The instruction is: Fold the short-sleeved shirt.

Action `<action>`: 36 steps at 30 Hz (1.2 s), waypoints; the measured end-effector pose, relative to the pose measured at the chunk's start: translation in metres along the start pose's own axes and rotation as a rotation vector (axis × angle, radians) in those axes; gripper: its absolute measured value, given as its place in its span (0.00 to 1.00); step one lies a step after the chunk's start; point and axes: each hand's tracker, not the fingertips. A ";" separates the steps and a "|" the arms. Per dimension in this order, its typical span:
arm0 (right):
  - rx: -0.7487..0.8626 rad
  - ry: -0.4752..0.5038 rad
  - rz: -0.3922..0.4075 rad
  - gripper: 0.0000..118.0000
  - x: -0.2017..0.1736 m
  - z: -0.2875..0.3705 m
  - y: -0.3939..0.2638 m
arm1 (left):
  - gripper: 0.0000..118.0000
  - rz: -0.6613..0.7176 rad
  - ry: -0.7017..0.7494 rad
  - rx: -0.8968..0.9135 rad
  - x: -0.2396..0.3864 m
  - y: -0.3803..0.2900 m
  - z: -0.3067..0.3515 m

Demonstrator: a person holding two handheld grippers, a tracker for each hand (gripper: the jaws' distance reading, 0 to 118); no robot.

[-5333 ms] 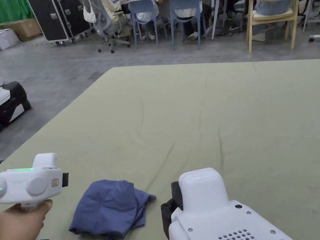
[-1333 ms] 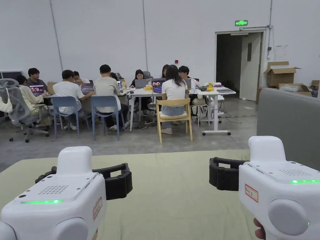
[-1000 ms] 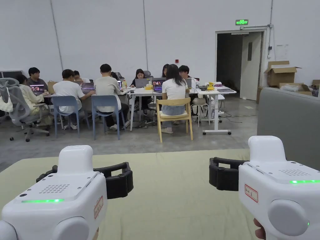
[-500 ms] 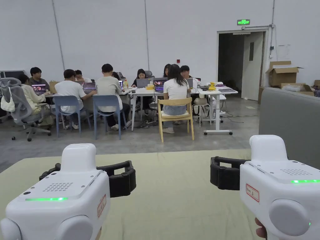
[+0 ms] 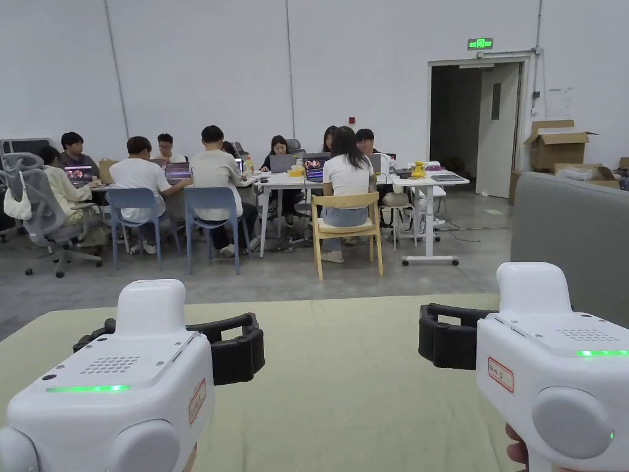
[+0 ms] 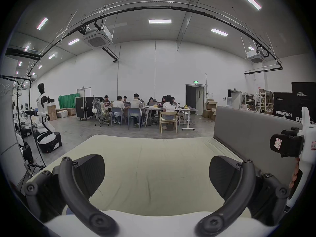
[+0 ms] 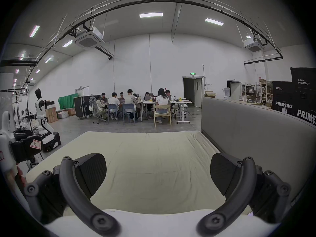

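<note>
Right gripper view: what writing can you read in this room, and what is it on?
"PRIMEBOT": white print on the black cases at far right.
Green sign above the doorway: too small to read.
Sticker on the left gripper: too blurred to read.

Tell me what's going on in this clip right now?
A person holds the left gripper and the right gripper level above a pale green sheet-covered bed, both open and holding nothing. The cameras face a group of people seated at tables across the room. No folding is under way at this moment.
</note>
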 end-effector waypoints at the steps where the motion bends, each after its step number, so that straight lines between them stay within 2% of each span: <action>1: 0.000 -0.001 0.001 1.00 0.000 0.000 0.000 | 1.00 -0.002 0.003 0.002 0.000 0.000 0.000; 17: 0.032 -0.019 0.004 1.00 -0.002 0.002 -0.003 | 1.00 -0.010 -0.003 -0.003 0.004 0.000 -0.002; 23: -0.004 0.003 -0.046 1.00 0.004 -0.002 -0.001 | 1.00 -0.010 -0.003 0.003 0.004 0.001 -0.001; 36: -0.031 0.001 -0.042 1.00 0.004 -0.005 -0.007 | 1.00 -0.025 -0.009 -0.004 0.009 0.000 -0.001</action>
